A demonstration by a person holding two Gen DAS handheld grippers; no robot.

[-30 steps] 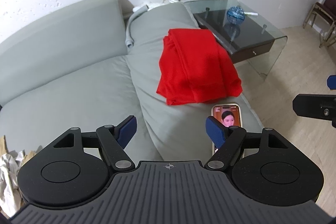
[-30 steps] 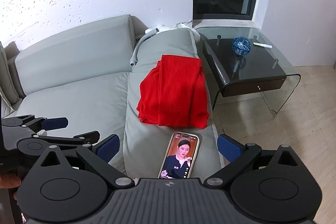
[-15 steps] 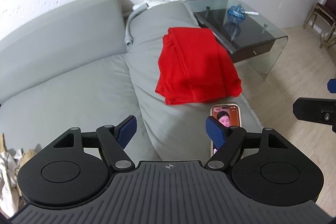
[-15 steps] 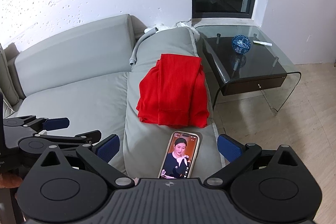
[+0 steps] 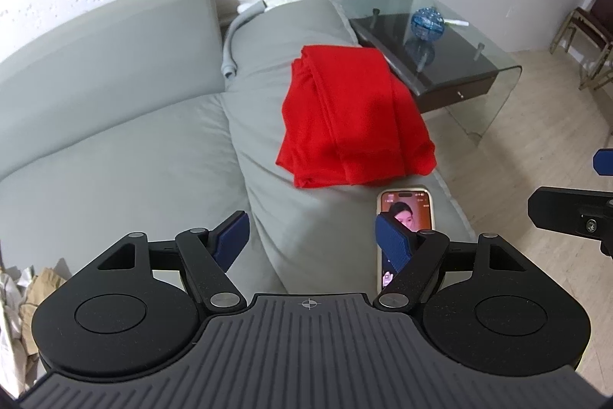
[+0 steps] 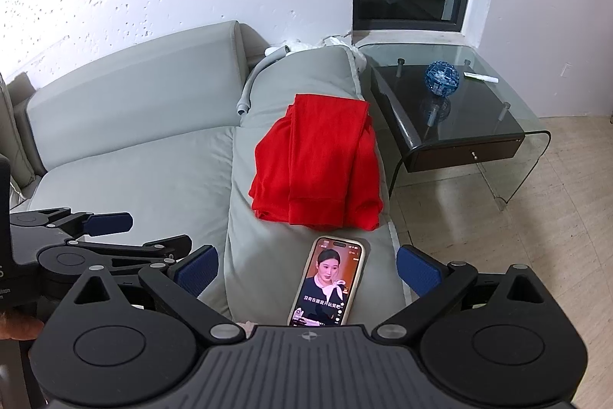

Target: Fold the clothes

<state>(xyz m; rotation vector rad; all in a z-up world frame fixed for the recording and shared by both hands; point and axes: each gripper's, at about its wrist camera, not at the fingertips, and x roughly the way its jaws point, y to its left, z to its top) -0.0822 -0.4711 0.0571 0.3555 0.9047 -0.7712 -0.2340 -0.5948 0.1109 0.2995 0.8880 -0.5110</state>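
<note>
A folded red garment (image 5: 356, 117) lies on the wide grey sofa arm (image 5: 306, 229); it also shows in the right wrist view (image 6: 322, 160). My left gripper (image 5: 312, 240) is open and empty, held back from the garment above the sofa arm. My right gripper (image 6: 306, 267) is open and empty, above the near end of the arm, short of the garment. The left gripper also shows at the left of the right wrist view (image 6: 115, 236).
A phone (image 6: 329, 282) with a lit screen lies on the sofa arm just in front of the garment, also in the left wrist view (image 5: 406, 209). A glass side table (image 6: 459, 110) with a blue ball (image 6: 441, 78) stands right of the sofa. A grey hose (image 5: 230, 45) lies behind the arm.
Both grippers have hardly moved; the views shift only slightly. The garment and phone lie as before, and both grippers stay open.
</note>
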